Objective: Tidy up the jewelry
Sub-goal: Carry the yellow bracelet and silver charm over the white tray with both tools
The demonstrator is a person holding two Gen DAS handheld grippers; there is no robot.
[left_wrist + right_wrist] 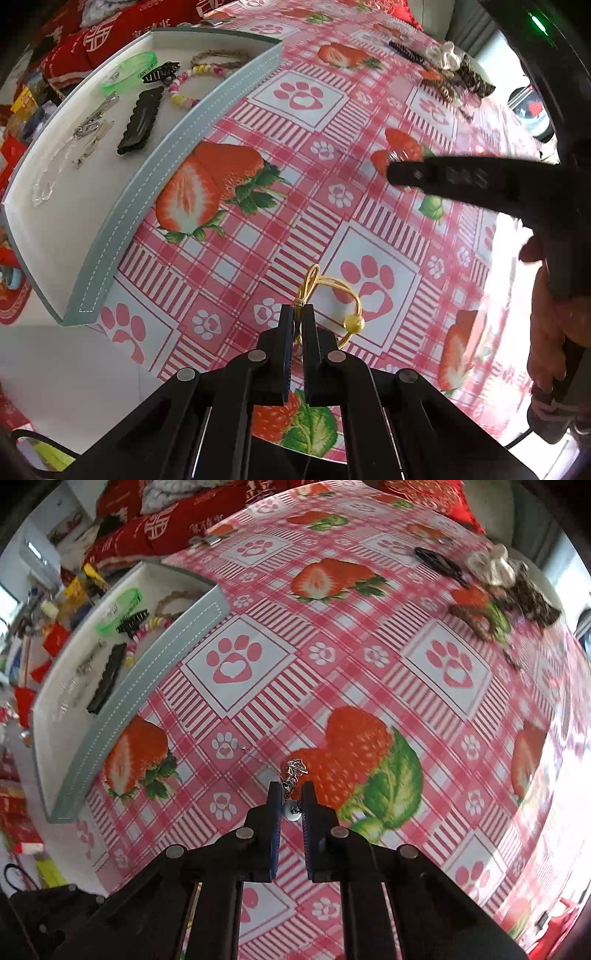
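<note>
In the left wrist view my left gripper point(298, 314) is shut on the knotted end of a yellow cord bracelet point(349, 293). Its yellow bead point(353, 324) rests just right of the fingers on the strawberry tablecloth. In the right wrist view my right gripper point(291, 794) is shut on a silver chain point(294, 770). The chain's clasp end pokes out past the tips, and a small silver ball sits between the pads. The right gripper point(394, 173) also shows from the side, further up the table. A pale blue tray point(177, 147) point(147, 686) lies to the left.
The tray holds a green wristband point(129, 68), black hair clips point(142, 120), a beaded bracelet and silver pieces. More accessories point(450, 70) point(495, 572) are piled at the table's far right. A person's hand point(554, 332) holds the right gripper. Red cushions lie beyond the table.
</note>
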